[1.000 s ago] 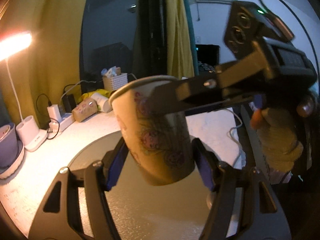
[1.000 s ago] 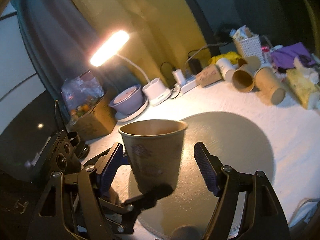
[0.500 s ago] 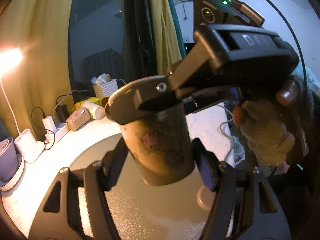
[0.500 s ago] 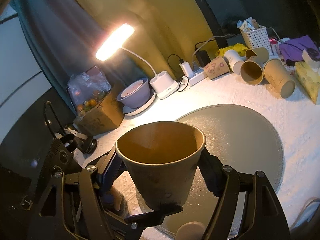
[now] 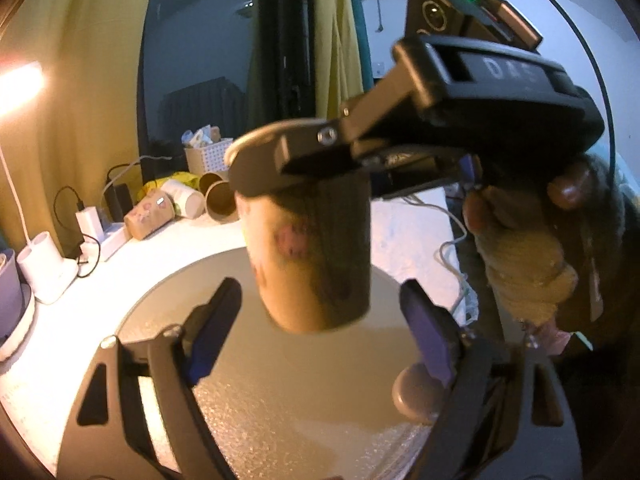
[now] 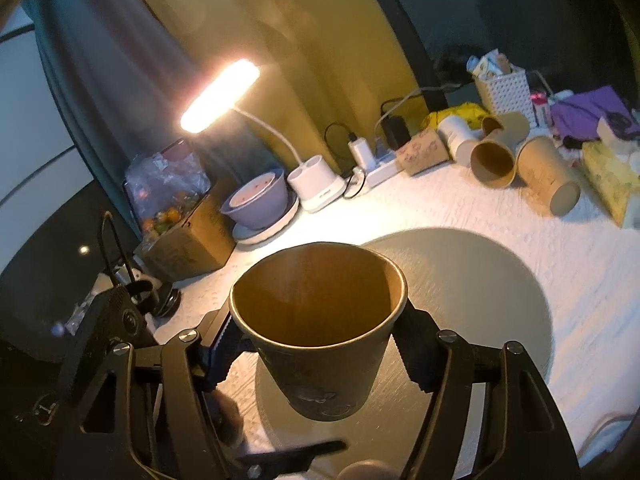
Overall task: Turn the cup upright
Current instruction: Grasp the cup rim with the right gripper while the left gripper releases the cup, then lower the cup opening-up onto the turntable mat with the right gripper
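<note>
**Paper cup held upright above the round mat**

Left wrist view: the right gripper [image 5: 304,168] reached in from the right, hiding the rim of the paper cup [image 5: 312,256]; spare cups [image 5: 150,220] lay far left. The left gripper [image 5: 320,320] stood wide open — blue pads clear of the cup.

Right wrist view: a glowing desk lamp [image 6: 220,96] and lilac bowl [image 6: 258,204] sat beyond the grey mat [image 6: 480,280]. The brown, printed cup, mouth up, was clamped between the right gripper's fingers [image 6: 416,344].
</note>
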Demonstrator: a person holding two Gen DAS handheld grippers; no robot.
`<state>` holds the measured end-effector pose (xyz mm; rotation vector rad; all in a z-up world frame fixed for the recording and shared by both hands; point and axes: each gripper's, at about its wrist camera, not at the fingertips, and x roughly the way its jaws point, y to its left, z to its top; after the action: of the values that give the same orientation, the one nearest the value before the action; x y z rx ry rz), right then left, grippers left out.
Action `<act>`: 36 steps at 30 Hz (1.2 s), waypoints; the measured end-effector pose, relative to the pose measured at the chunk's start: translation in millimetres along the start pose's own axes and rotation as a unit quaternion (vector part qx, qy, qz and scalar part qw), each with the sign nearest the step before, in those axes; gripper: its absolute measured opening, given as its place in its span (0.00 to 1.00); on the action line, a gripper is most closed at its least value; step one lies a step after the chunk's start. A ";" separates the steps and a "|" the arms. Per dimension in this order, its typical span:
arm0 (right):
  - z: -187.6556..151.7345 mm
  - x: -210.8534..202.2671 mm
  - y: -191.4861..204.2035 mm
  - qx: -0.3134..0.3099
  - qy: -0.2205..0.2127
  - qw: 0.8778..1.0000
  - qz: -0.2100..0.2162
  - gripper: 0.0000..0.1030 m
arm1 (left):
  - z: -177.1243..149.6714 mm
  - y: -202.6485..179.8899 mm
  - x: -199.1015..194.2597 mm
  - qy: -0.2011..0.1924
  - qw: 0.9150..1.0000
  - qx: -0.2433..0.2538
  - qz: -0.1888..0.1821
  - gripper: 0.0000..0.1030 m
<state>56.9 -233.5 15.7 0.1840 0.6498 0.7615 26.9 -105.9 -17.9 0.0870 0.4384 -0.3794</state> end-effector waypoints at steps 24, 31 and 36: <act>4.5 91.5 -15.2 -0.082 0.005 0.991 -0.107 0.69 | -25.9 122.5 10.0 0.044 0.950 -0.290 0.111 0.80; 1.5 107.6 -13.7 -0.108 0.027 0.986 -0.127 0.69 | -29.5 126.2 4.6 0.043 0.947 -0.298 0.116 0.80; 1.2 107.8 -16.0 -0.109 0.030 0.984 -0.137 0.69 | -28.9 128.6 6.3 0.049 0.943 -0.307 0.115 0.80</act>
<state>125.3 -170.3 -41.1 -0.1269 0.6279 0.5692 69.0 15.9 -46.6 -0.4501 0.6217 0.0041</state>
